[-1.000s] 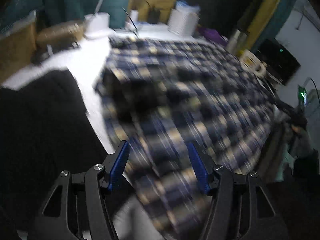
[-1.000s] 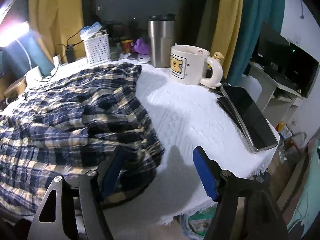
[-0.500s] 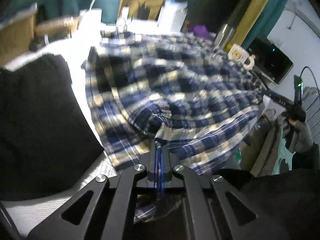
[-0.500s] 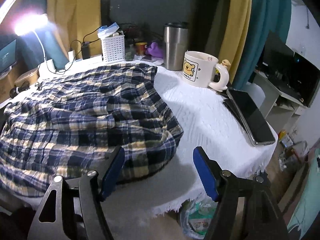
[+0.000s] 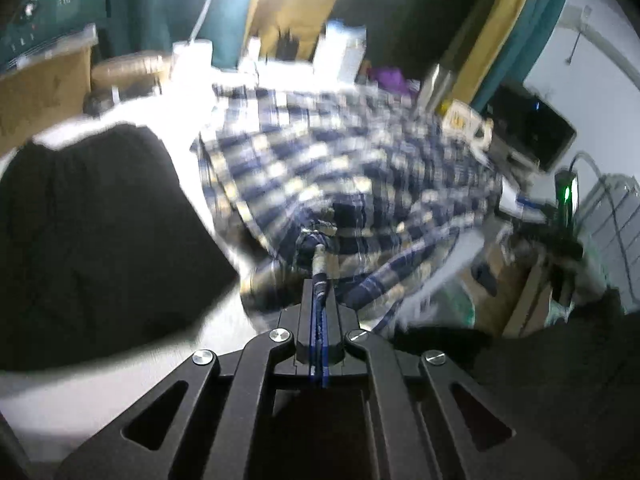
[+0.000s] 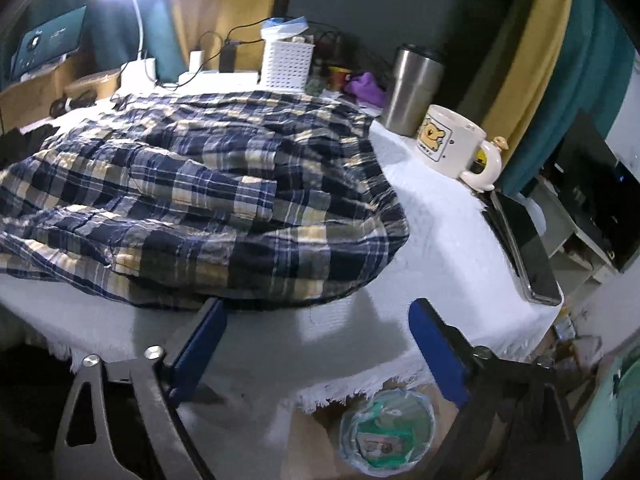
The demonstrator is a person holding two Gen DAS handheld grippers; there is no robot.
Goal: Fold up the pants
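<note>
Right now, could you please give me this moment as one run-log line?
step: fold pants | left gripper: shut on pants edge, lifted | right gripper: open, empty, near pants hem | pants: bunched on table

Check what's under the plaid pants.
The pants lie on a white tablecloth, bare at their right and near edges. Left tongs pinch a fold of them; right tongs are open. Anything beneath the fabric is hidden.
</note>
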